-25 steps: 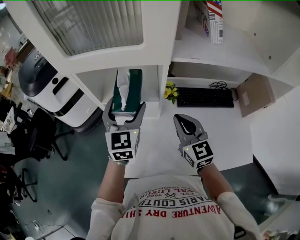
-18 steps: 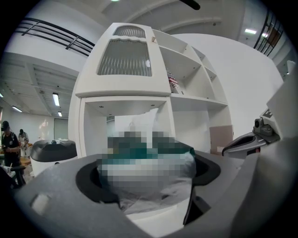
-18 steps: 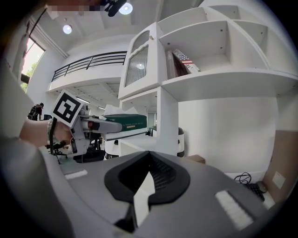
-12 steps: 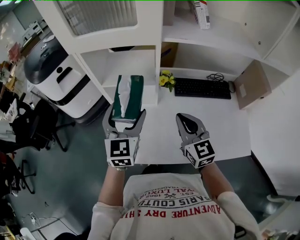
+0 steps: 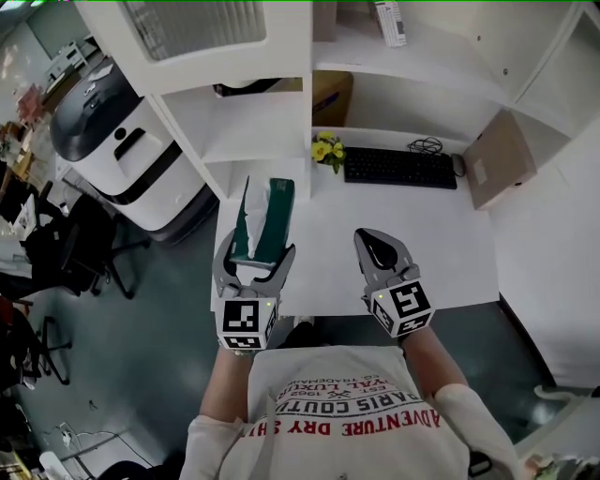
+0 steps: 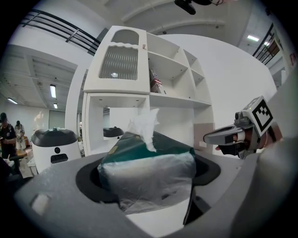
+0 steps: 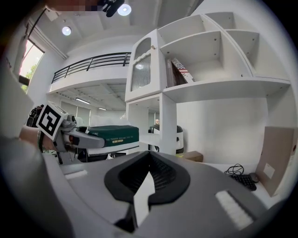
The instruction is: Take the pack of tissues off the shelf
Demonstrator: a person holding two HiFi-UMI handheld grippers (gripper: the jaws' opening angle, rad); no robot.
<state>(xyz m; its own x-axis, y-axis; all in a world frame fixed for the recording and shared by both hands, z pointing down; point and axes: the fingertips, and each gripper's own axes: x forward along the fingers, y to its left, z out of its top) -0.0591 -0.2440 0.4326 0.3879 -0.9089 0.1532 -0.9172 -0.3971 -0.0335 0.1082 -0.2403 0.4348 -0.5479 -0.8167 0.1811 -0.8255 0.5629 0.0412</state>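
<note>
The pack of tissues is dark green in clear wrap, with a white tissue sticking out of its top. My left gripper is shut on its near end and holds it in the air over the left edge of the white desk, clear of the shelf unit. In the left gripper view the pack fills the space between the jaws of the left gripper. My right gripper hovers to its right over the desk, shut and empty; its own view shows the right gripper with pads together.
On the desk lie a black keyboard, small yellow flowers and a leaning cardboard panel. A book stands on an upper shelf. A white and black machine and office chairs are on the left.
The left gripper has drawn the tissue pack out of the shelf compartment, back towards me and over the desk's edge. The right gripper has stayed about where it was.
</note>
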